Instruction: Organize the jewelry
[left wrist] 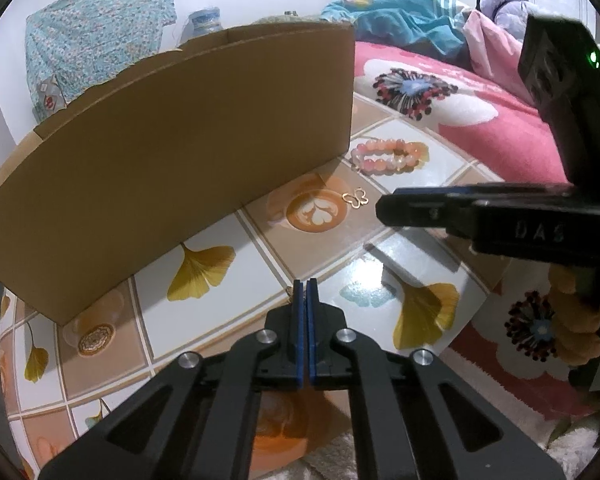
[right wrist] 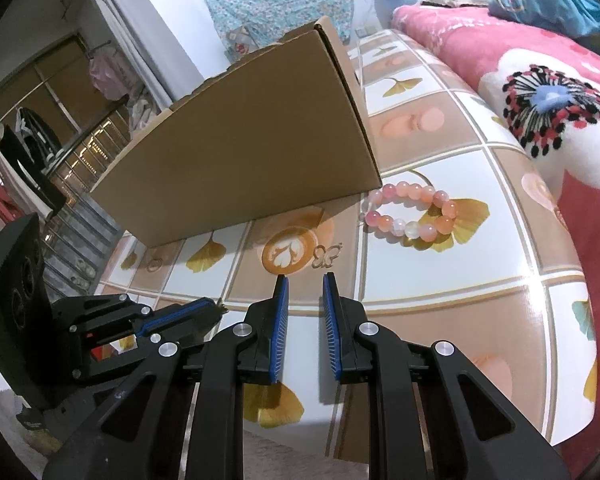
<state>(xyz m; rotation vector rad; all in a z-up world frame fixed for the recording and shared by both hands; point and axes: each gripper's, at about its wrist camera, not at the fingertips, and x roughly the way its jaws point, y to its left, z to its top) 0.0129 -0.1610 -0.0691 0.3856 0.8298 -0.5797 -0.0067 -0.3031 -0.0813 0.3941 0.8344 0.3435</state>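
A pink bead bracelet (left wrist: 388, 156) (right wrist: 410, 212) lies on the tile-print table by the right end of the cardboard box (left wrist: 172, 152) (right wrist: 252, 152). A gold butterfly-shaped piece (left wrist: 356, 199) (right wrist: 326, 256) lies nearer, beside a printed coffee cup. My left gripper (left wrist: 305, 284) (right wrist: 220, 309) is low over the table with its pads pressed together. A tiny gold bit (left wrist: 289, 290) shows at its tips, too small to identify. My right gripper (right wrist: 304, 280) (left wrist: 384, 208) hovers just short of the butterfly piece, open, with nothing between its fingers.
The box stands along the far side of the table (left wrist: 228, 320) (right wrist: 440, 320), and its inside is hidden. A bed with a pink floral blanket (left wrist: 480, 120) (right wrist: 540, 80) borders the table on the right. Clothes racks and a shelf (right wrist: 40, 152) stand at the left.
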